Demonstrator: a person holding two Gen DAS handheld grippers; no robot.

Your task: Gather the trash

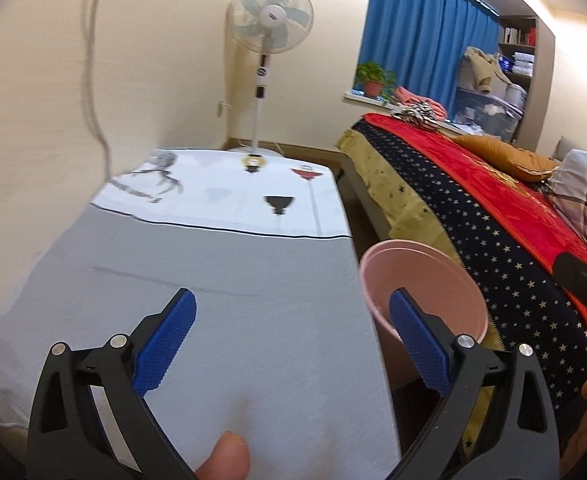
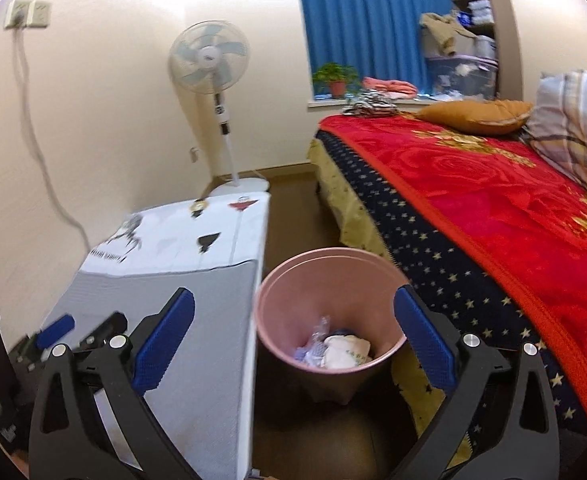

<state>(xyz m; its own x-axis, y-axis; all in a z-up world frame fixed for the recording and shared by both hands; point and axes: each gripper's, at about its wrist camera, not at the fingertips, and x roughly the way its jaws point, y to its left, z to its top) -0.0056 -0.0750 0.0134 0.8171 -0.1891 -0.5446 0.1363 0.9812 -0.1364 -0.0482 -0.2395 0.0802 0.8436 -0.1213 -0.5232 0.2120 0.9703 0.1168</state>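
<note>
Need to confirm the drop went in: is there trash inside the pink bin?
Yes, the right wrist view shows crumpled white paper and clear plastic lying at the bottom of the pink bin.

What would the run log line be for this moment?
left gripper: open, empty | right gripper: open, empty | round pink plastic bin: holds crumpled trash

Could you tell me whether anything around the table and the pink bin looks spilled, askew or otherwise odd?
Nothing stands out: the pink bin stands upright between the table and the bed, with the trash inside it.
</note>
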